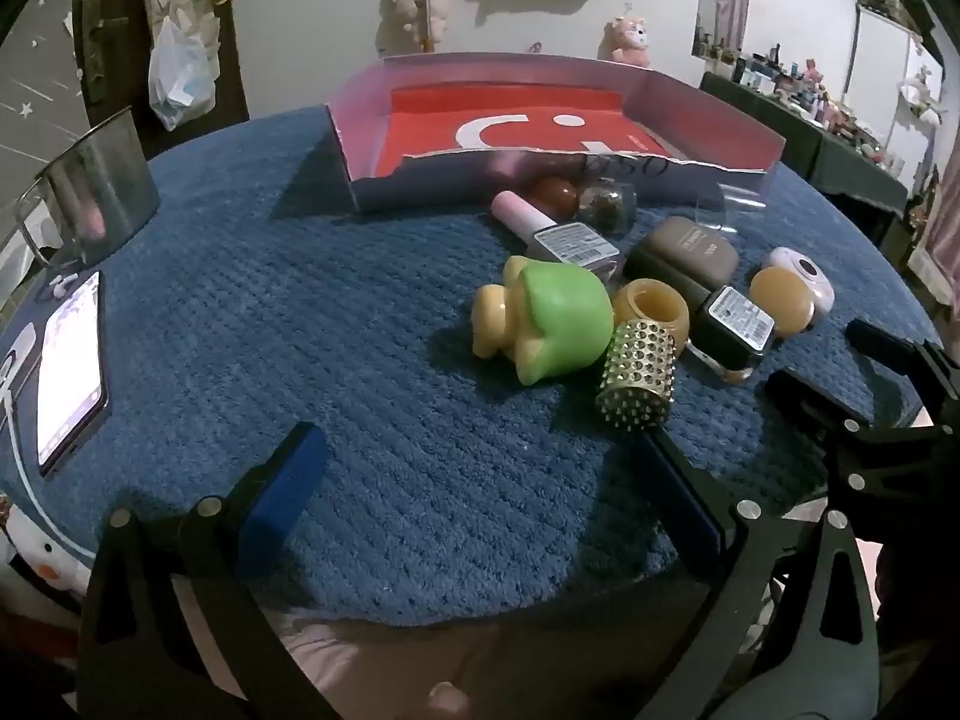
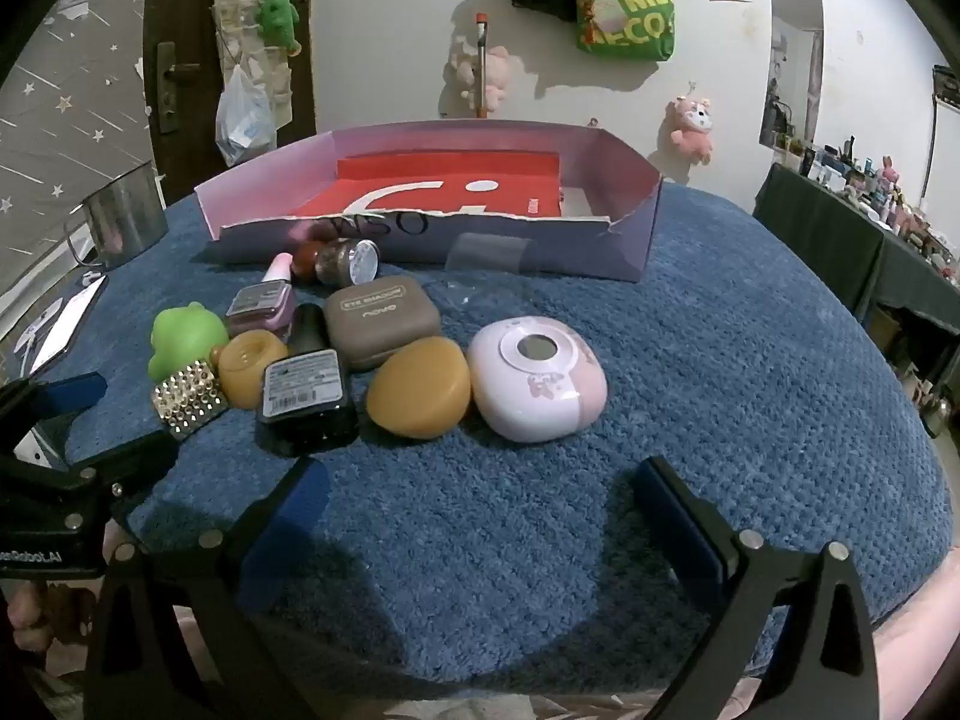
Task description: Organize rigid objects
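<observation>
The pink case [image 2: 537, 378] lies on the blue mat [image 2: 720, 390], nearest the right gripper [image 2: 480, 516]; it looks smooth, rounded and light, best pinched across its sides. Both grippers' jaws stand wide apart, empty; the left gripper [image 1: 474, 480] faces the studded roller [image 1: 637, 375].

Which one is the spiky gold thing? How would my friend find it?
Start at the big pink box with the red sheet inside, at the back of the blue mat. Come forward to the pile's near edge, beside the green squishy toy. The gold roller is the only thing covered in little metal studs.
</observation>
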The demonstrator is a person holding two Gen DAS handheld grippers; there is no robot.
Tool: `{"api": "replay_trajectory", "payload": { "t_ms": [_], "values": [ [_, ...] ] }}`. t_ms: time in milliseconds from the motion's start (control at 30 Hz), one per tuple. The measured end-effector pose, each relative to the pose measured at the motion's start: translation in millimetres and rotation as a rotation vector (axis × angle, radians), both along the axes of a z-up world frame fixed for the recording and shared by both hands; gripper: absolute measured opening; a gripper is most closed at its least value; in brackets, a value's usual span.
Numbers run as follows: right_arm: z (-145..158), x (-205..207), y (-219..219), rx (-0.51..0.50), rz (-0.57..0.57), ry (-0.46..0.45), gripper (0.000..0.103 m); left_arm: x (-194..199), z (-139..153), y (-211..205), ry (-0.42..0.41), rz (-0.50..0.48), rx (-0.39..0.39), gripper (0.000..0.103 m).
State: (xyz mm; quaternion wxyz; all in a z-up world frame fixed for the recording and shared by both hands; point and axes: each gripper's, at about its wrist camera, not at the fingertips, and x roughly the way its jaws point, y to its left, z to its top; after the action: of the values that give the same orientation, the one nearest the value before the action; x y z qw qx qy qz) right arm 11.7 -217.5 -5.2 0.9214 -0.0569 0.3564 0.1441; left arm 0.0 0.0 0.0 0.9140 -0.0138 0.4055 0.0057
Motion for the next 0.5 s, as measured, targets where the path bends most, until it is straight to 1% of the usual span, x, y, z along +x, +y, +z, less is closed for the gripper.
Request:
{"api": "replay_trajectory", "payload": {
  "t_ms": [300,400,433,500],
  "values": [
    [-0.3,-0.2,-0.2,-0.002,-0.001,-0.007,0.103,-0.8,0.5,2.7,0.011,-0.004,-0.003,0.103],
    [-0.4,-0.1,-0.3,-0.003,-0.002,-0.006,0.103,3.5,-4.2,8.7,0.013,-0.004,-0.002,0.103],
    [-0.4,-0.3,-0.1,-0.004,-0.001,-0.007,0.103,4.3,-1.2,2.3,0.017,-0.001,0.003,0.103],
    [-0.4,-0.4,-0.1,-0.004,-0.001,-0.006,0.103,4.5,-1.5,2.8,0.017,-0.002,0.003,0.103]
  ]
}}
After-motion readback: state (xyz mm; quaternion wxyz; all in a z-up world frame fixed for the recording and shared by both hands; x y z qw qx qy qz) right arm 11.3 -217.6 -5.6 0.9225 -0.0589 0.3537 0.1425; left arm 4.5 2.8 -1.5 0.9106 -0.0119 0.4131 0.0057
